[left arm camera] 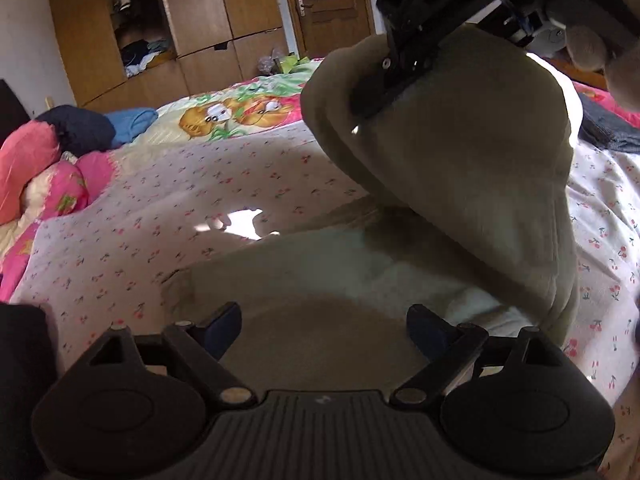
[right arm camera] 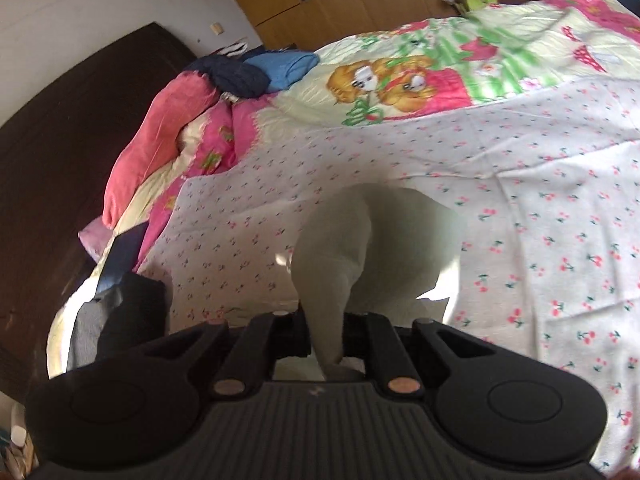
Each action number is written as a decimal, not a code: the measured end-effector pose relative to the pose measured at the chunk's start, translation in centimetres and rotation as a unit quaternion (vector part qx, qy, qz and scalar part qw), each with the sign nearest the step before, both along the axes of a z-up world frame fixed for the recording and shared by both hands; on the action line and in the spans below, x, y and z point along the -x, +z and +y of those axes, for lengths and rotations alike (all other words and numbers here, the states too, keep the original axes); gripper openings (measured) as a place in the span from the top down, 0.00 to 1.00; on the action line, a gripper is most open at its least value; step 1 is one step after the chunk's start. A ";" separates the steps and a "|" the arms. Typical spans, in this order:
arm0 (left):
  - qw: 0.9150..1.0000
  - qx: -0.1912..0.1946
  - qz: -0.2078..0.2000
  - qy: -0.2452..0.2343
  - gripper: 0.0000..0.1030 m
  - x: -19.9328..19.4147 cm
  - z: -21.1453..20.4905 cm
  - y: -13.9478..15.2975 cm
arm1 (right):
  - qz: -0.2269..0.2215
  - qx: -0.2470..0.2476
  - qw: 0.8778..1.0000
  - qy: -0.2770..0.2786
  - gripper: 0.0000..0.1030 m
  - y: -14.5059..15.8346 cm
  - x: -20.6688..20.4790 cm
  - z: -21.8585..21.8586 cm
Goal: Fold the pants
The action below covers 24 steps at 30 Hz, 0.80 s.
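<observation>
Olive-green pants (left arm camera: pixel 460 168) lie on the cherry-print sheet (left arm camera: pixel 168 216), one end lifted high in a fold above the flat part (left arm camera: pixel 304 280). My right gripper (left arm camera: pixel 384 92) comes in from the upper right in the left wrist view, shut on that raised end. In the right wrist view the same cloth (right arm camera: pixel 360 248) bunches up between the right gripper's (right arm camera: pixel 326 332) closed fingers. My left gripper (left arm camera: pixel 324 320) hovers low over the flat part of the pants, its jaws wide apart with nothing pinched between them.
Pink pillows (left arm camera: pixel 44 176), dark and blue folded clothes (left arm camera: pixel 104 124) and a cartoon-print quilt (left arm camera: pixel 240 108) lie at the bed's head. Dark garments (left arm camera: pixel 608 128) sit at the right. A dark headboard (right arm camera: pixel 60 152) and wooden wardrobe (left arm camera: pixel 192 20) stand behind.
</observation>
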<state>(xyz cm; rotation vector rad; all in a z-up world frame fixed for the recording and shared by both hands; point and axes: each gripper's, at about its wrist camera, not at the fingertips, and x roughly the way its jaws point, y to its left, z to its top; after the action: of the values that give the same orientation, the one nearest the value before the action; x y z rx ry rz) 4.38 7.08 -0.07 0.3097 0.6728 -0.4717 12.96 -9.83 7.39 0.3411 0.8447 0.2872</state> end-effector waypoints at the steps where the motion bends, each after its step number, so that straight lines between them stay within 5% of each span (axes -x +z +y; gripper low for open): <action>1: 1.000 0.017 0.014 0.012 0.01 0.2 1.5 0.1 | 0.002 0.017 1.000 0.013 0.88 -0.5 -0.4 1.9; 4: 0.995 0.075 0.049 0.041 0.01 1.1 5.1 0.0 | 0.011 0.070 0.996 0.046 0.87 -3.4 -1.4 7.5; 9: 0.990 0.119 0.051 0.053 0.01 3.5 7.0 0.3 | 0.053 0.080 0.993 0.071 0.77 -6.4 -1.4 10.6; 15: 0.978 0.193 0.067 0.033 0.01 4.3 6.8 1.6 | 0.050 0.037 0.993 0.100 0.62 -3.4 -1.0 9.1; 24: 0.970 0.210 0.100 0.071 0.01 3.5 5.6 1.4 | -0.009 0.138 0.978 0.156 0.49 -1.3 -3.3 8.8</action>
<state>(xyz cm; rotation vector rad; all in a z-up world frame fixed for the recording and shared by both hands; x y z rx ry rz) 0.90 12.67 1.30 -0.1883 0.7653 -0.4988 16.29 -1.06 6.08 -0.0558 0.9081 0.4581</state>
